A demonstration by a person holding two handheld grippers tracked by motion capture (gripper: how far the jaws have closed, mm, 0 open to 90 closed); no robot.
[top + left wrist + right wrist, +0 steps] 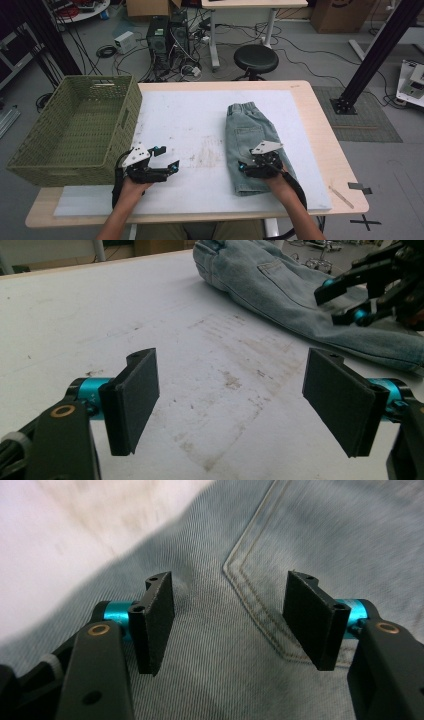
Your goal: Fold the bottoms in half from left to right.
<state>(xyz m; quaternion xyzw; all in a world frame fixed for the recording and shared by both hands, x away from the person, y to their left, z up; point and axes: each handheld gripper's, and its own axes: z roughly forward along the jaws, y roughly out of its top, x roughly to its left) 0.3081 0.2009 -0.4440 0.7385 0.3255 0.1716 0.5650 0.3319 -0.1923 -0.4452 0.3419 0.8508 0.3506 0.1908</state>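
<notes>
A pair of faded light-blue denim shorts [252, 145], folded lengthwise with a stitched back pocket facing up, lies directly under the right gripper [227, 620], whose jaws stand apart with only cloth below them, gripping nothing. The left gripper [232, 400] is wide open and empty over the stained white mat [190, 130], the shorts lying off to its right.

Right gripper [227, 625] is hanging just over the denim shorts [300, 535], jaws apart with nothing pinched between them. A stitched pocket corner [250, 592] sits in the gap, and a bit of white table surface [65, 535] shows top left.
</notes>
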